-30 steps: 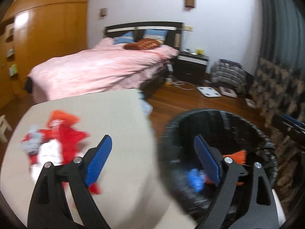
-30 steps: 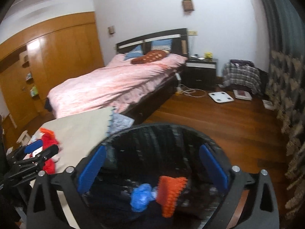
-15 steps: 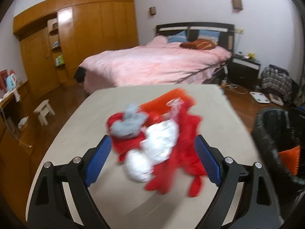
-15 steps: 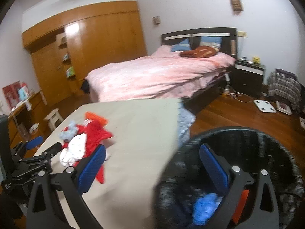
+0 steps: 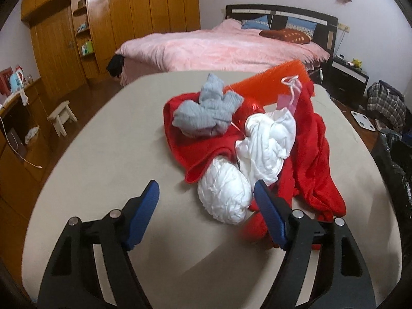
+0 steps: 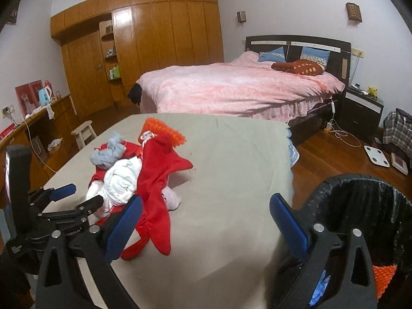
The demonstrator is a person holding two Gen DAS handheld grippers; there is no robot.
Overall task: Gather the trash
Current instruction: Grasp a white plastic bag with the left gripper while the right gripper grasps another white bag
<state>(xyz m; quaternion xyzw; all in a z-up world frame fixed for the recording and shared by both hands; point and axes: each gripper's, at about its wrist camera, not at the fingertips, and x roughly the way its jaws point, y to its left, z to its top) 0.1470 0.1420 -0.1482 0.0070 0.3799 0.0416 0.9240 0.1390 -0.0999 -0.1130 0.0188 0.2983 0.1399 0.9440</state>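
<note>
collect trash: approach to the pile, bin partly loaded

step in hand. judged from the layout, this is the reach for the next item. the left tongs (image 5: 206, 200) are tilted down at the pile of cloth and paper in the middle of the bench (image 5: 108, 154). their jaws have just been closing in but remain apart; nothing is pressed between the pads. the crumpled white paper wad (image 5: 225, 193) lies at the lower centre of the left wrist view, just inside the right-hand pad and not gripped. the right tongs (image 6: 206, 221) stand wide open and empty over bare bench at the lower centre of the right wrist view.

next move. the wad is the nearest loose piece of trash. the likely requirement is to bring the left tongs further forward so both pads straddle it, then close without catching the red cloth (image 5: 309, 159) that lies under and beside it. the white cloth bundle (image 5: 267, 139) and the grey sock (image 5: 206, 108) rest on top of the same pile, further up the frame.

containers. the black-lined trash bin (image 6: 360, 188) stands off the bench edge at the lower right of the right wrist view. inside it, an orange spiky item (image 6: 383, 275) and a blue crumpled item (image 6: 319, 288) are visible; the rest of the interior is dark.
</note>
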